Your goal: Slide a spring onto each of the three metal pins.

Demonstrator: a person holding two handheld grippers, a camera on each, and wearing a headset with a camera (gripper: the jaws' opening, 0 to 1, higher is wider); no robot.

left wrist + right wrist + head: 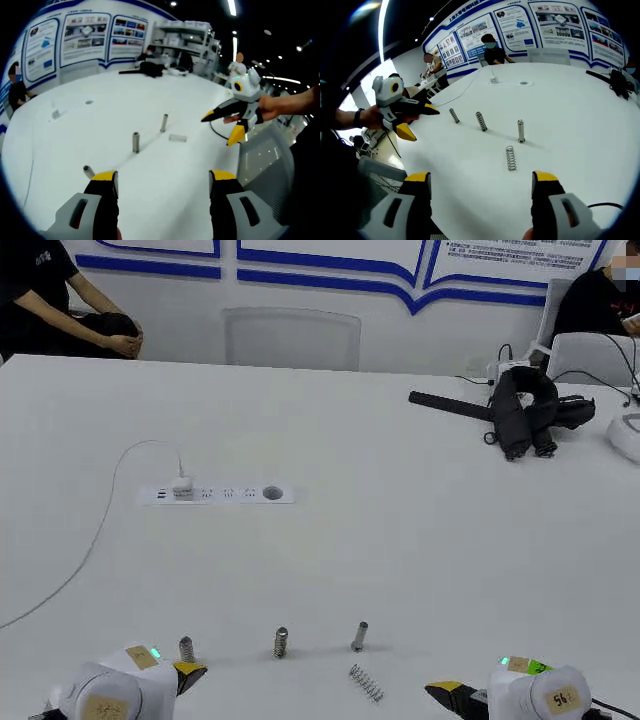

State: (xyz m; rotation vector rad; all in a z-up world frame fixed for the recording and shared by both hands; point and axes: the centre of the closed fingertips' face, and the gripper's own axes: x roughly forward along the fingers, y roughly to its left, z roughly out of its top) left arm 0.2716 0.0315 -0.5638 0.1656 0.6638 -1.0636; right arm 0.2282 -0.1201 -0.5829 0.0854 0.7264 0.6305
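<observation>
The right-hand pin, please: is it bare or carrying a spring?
Bare: the pin shows a smooth shaft, and a loose spring lies on the table beside it.

My right gripper [481,181] gapes empty; a loose spring [511,157] lies near, the bare pin [521,131] just beyond, two spring-covered pins [481,121] [454,115] farther left.

White table [420,540]: pins [359,636], loose spring [366,682], power strip [215,494]
</observation>
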